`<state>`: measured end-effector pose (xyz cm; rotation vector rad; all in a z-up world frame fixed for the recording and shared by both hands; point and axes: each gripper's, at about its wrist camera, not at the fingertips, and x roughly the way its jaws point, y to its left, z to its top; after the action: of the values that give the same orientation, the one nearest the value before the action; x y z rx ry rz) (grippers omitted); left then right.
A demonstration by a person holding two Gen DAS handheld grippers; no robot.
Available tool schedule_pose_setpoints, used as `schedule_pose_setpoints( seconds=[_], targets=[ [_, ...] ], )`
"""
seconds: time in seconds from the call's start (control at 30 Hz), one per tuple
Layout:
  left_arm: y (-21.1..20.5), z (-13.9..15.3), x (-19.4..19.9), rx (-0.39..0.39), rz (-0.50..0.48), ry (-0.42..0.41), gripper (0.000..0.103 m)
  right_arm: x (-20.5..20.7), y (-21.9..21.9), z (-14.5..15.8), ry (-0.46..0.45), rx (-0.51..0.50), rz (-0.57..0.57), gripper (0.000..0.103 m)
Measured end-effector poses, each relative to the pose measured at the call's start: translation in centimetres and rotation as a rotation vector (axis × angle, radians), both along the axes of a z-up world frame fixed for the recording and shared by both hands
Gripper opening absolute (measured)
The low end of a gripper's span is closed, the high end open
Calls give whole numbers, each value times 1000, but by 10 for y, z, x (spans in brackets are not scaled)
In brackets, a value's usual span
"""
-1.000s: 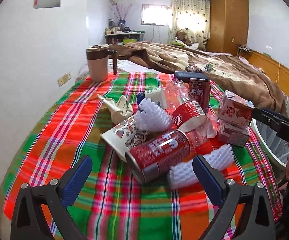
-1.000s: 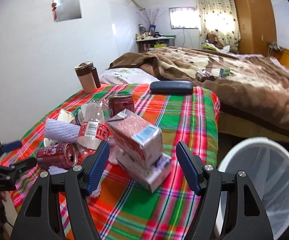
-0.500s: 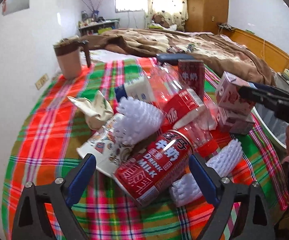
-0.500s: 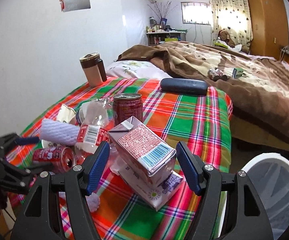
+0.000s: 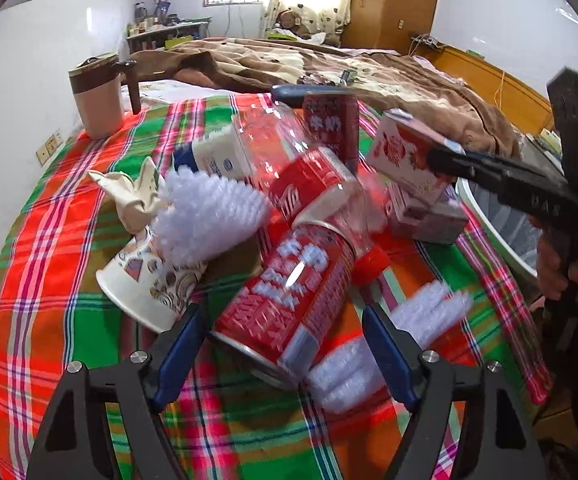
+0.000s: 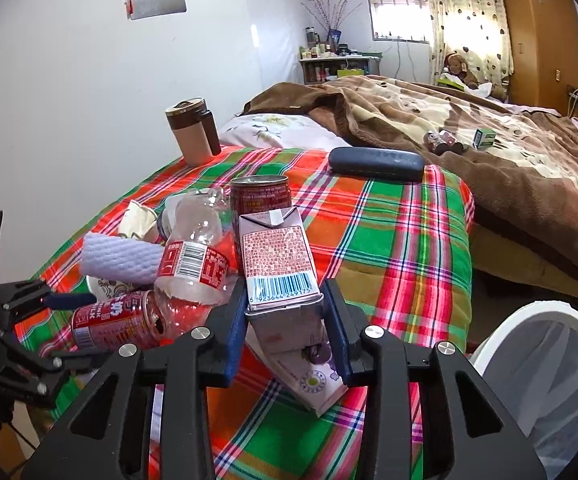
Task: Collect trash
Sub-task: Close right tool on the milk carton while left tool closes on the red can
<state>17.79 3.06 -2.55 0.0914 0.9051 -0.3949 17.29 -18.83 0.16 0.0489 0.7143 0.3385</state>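
A heap of trash lies on the plaid cloth (image 5: 49, 320). My left gripper (image 5: 285, 344) is open, its blue fingers on either side of a lying red milk can (image 5: 289, 304), not closed on it. My right gripper (image 6: 285, 320) is shut on a pink milk carton (image 6: 277, 264), which stands on a second, flat carton (image 6: 313, 376). The held carton also shows in the left wrist view (image 5: 405, 156). A clear plastic bottle with a red label (image 6: 193, 256), an upright red can (image 6: 259, 200), a paper cup (image 5: 149, 284) and white foam nets (image 5: 209, 216) lie in the heap.
A white trash bin with a clear liner (image 6: 545, 380) stands on the floor to the right of the cloth's edge. A brown lidded mug (image 6: 191, 132) and a dark glasses case (image 6: 375, 164) rest at the far side. A bed with a brown blanket (image 6: 489, 140) lies beyond.
My right gripper has closed on the upper pink carton. My left gripper has moved forward, so the lying red can now sits between its open fingers.
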Motion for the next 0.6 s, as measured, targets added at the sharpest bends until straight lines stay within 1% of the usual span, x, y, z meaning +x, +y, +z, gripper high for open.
schedule_pose_setpoints(
  seconds=[0.1,0.2,0.33,0.47,0.6],
  targets=[
    [2,5,6,3,20,-25,80,1,1,0,2,0,3,37],
    [1,-1,17,16,27,-3,80,2,3,-1,7,-7,1,37],
    [-5,-9,22,7,8,19,80,5,5,-1,10,-27,-11,38],
    [-9,-13,26,14,-2,38,80,9,11,-4,28,-52,-8,43],
    [-11,-12,25,13,-3,35,78,11,10,-5,32,-16,-1,43]
  ],
)
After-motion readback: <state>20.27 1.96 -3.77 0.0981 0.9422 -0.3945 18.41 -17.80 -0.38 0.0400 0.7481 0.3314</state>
